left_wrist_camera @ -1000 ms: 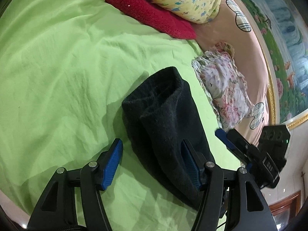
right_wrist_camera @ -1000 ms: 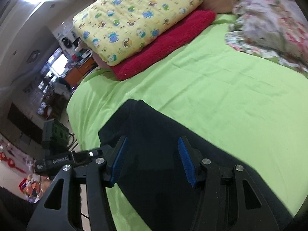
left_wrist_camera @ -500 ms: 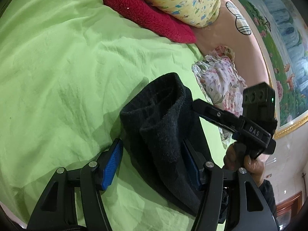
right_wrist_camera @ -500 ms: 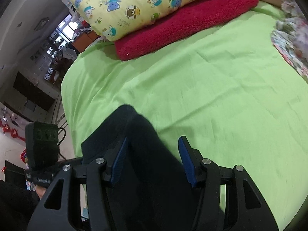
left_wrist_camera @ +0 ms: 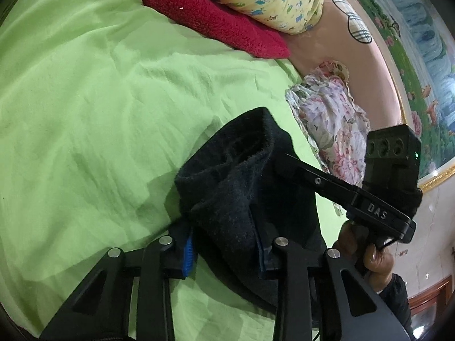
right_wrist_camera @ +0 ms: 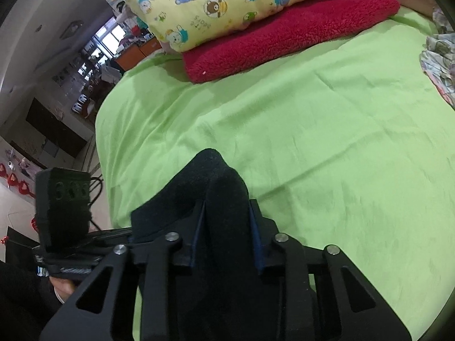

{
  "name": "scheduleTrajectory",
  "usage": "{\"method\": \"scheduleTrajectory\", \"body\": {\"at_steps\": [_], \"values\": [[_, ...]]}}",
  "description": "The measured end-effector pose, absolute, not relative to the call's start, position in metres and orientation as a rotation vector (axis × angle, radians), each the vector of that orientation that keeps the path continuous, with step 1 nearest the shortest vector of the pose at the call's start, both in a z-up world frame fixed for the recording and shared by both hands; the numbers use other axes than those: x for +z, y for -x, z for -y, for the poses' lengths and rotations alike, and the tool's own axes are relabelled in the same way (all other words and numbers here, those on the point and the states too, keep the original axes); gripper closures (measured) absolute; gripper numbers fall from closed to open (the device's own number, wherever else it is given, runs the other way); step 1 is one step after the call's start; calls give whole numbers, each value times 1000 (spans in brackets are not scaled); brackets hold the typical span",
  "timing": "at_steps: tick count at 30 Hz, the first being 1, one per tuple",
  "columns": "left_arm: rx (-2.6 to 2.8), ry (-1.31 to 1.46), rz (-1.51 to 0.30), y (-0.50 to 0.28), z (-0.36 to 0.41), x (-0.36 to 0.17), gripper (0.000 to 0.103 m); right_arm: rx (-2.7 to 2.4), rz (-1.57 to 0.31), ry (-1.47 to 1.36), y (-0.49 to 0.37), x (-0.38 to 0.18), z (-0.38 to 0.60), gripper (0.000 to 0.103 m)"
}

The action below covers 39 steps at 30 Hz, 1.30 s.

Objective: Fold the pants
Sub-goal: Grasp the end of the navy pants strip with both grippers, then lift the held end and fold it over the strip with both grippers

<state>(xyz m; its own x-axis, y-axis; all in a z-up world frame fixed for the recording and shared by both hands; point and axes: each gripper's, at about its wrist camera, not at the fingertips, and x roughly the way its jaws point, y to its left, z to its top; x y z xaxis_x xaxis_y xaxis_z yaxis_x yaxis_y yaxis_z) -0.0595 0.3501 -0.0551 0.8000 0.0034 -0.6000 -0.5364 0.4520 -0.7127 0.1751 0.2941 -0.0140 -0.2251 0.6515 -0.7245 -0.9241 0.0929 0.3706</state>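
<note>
The black fleece pants (left_wrist_camera: 239,187) are bunched and lifted off the green bed sheet (left_wrist_camera: 85,119). My left gripper (left_wrist_camera: 224,244) is shut on a thick fold of the pants at the bottom centre of the left wrist view. My right gripper (right_wrist_camera: 224,236) is shut on another fold of the pants (right_wrist_camera: 216,187), which rises between its blue pads. The right gripper's body also shows in the left wrist view (left_wrist_camera: 369,199), reaching into the cloth from the right. The left gripper's body shows at the left of the right wrist view (right_wrist_camera: 62,207).
A red fleece blanket (right_wrist_camera: 284,45) with a yellow cartoon-print quilt (right_wrist_camera: 227,0) on top lies at the far end of the bed. A floral cloth (left_wrist_camera: 332,119) lies by the pink headboard (left_wrist_camera: 355,62). The bed's left edge (right_wrist_camera: 102,147) drops to a cluttered room.
Both grippers have closed on the pants, which were lying flat and now are lifted and bunched. The right gripper has moved in close beside the left one.
</note>
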Motion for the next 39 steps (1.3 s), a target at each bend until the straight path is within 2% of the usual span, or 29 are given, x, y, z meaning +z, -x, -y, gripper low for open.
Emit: {"method": "scheduleTrajectory", "body": {"at_steps": [11,22,39], "values": [[255,977,-483,54,-320,4,77,1531,-875,211,-171,31,-234,78],[44,851,-457,15,-242,69,77,1480,-753,-96,-187,57,-119,79],[-155,665,-617,-54,-96,84,77,1326,-702,-375,-209,24,38,80]]}}
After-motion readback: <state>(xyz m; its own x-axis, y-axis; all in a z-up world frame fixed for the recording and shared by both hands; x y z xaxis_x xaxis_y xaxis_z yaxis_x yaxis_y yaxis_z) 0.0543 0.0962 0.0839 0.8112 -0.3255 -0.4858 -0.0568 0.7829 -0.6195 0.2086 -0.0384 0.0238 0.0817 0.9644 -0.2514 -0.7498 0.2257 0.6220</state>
